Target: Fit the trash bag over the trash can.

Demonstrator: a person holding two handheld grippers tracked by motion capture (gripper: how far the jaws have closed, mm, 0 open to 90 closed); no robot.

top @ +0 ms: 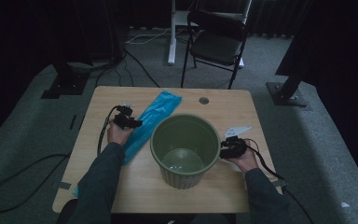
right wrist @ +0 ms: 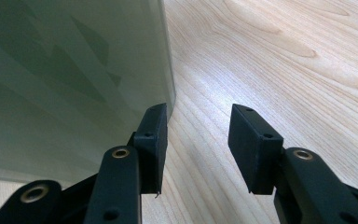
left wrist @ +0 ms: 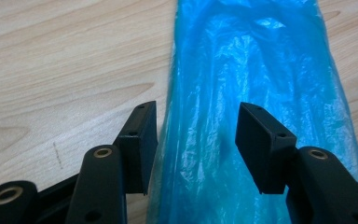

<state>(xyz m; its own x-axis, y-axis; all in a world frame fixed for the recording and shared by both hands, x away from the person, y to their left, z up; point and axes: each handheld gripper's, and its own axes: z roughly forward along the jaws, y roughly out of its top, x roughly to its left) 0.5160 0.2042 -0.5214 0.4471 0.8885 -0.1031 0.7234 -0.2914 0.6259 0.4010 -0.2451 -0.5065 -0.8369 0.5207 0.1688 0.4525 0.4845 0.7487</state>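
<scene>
Bucket (top: 185, 149) first: a round, olive-green plastic one with ribbed sides and a thick rolled rim, standing upright and open at the middle of the wooden table (top: 223, 105), its glossy bottom catching a pale patch of light. At ten o'clock from it lies a long, flat blue plastic bag (top: 151, 122), thin and shiny with wrinkles, stretched slantwise from the far middle of the table toward the near left edge. The left gripper (top: 135, 123), held in the person's left hand (top: 118, 133), sits at nine o'clock from the bucket; in the left gripper view its jaws stand apart over the bag (left wrist: 256, 93), one over the bag's edge, the other over the blue film, nothing between them. The right gripper (top: 223, 150), in the right hand (top: 243, 158), is at three o'clock, just beside the bucket wall (right wrist: 70, 79); its jaws stand apart, one close against the green wall, the other over bare wood (right wrist: 270, 60). A black folding chair (top: 216, 42) stands beyond the table at twelve o'clock.
</scene>
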